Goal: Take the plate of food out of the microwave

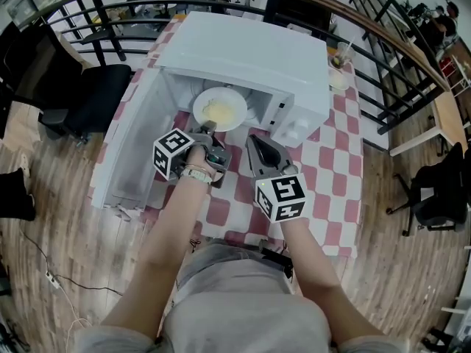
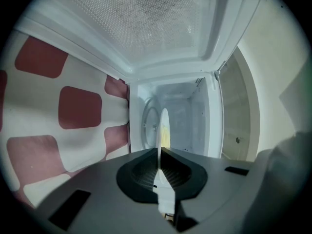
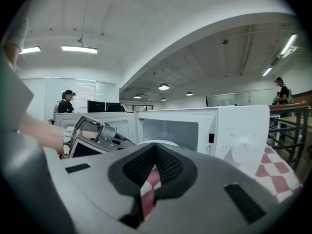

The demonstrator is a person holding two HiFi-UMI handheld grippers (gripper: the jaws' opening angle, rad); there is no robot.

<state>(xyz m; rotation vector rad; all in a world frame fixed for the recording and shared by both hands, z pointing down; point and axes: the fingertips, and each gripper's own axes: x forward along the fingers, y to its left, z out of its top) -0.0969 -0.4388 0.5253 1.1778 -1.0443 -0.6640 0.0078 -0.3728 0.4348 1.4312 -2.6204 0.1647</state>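
While pinched at its near rim by the left gripper (image 1: 211,127), sits in the microwave (image 1: 250,57) mouth, straight beyond: plate of food (image 1: 221,107). Wants a straight pull nearward. Just right: right gripper (image 1: 252,138), jaws together, empty.

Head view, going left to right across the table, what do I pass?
Microwave door, swung open → left gripper, clamped on the rim of the plate → right gripper → cup with a straw.
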